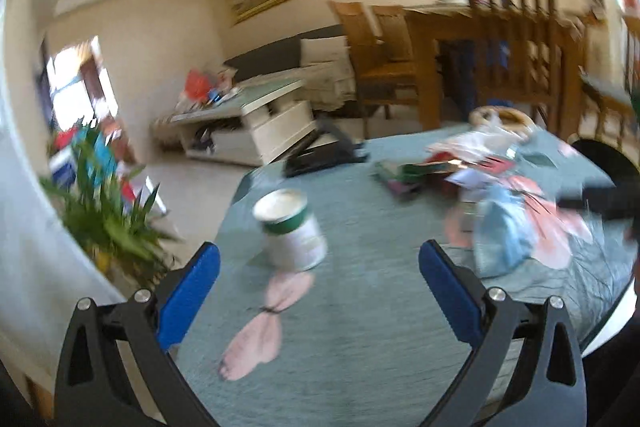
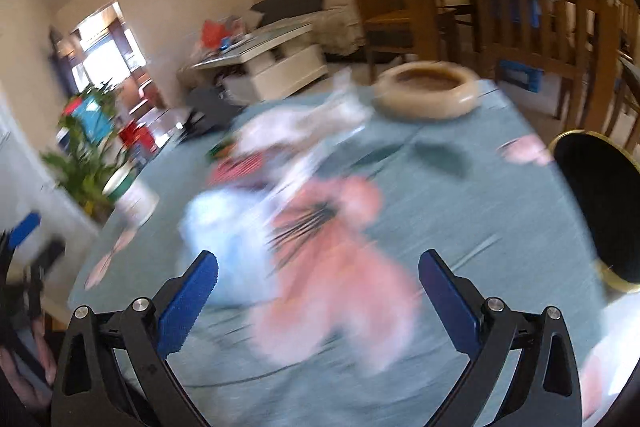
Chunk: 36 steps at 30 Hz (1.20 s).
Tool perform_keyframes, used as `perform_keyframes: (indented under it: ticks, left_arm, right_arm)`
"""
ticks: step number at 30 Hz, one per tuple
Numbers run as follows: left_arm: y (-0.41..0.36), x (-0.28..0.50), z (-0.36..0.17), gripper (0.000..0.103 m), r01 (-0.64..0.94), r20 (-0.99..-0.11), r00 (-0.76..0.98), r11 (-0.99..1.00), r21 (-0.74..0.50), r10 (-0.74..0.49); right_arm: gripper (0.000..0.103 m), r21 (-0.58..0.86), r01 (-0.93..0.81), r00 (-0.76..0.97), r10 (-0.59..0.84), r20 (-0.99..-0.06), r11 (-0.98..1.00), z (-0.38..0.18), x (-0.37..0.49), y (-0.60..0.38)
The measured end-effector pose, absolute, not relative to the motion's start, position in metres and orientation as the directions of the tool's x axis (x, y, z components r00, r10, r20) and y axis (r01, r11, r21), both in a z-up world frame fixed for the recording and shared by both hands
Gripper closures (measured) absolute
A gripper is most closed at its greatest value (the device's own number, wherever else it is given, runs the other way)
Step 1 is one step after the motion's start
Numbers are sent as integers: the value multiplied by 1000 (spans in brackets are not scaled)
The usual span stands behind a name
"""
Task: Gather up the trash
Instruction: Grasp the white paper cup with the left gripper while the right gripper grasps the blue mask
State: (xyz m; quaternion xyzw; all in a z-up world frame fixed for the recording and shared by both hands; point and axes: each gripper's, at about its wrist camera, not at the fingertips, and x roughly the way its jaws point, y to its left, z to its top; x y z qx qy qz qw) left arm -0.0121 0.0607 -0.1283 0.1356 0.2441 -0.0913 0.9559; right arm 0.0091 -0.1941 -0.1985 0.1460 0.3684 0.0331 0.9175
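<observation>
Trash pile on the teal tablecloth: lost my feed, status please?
Left gripper open, empty. Right gripper open, empty. Blurred pile of paper and plastic wrappers untouched. White round tin with green band stands nearby.

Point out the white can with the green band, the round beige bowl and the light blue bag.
white can (image 1: 294, 233), left wrist view, on its side wall.
round beige bowl (image 2: 428, 103), right wrist view, on its near rim.
light blue bag (image 1: 502, 235), left wrist view, on its crumpled middle.
</observation>
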Motion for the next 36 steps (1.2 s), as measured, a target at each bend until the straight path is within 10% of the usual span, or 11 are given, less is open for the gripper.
perform_keyframes:
  ticks: [6,10,12,13,36]
  left_arm:
    - [90,17,-133,3,247,-531,833,963,106,-155]
    - [100,21,-133,3,265,-547,813,963,43,-199]
    - [94,25,-135,3,265,-551,810,964,35,-203]
    - [93,25,-135,3,263,-553,809,964,32,-202]
    - [91,133,-150,3,272,-692,685,961,-48,-229]
  right_arm:
    - [3,309,47,674,198,-711,950,-203,43,-160]
    - [28,238,40,637,159,-754,970,-216,51,-137]
    - [50,196,7,643,146,-752,980,-217,49,-130]
    - [89,255,-29,636,215,-742,966,-219,47,-132]
    - [87,373,-144,721,355,-595,917,-212,-16,-188]
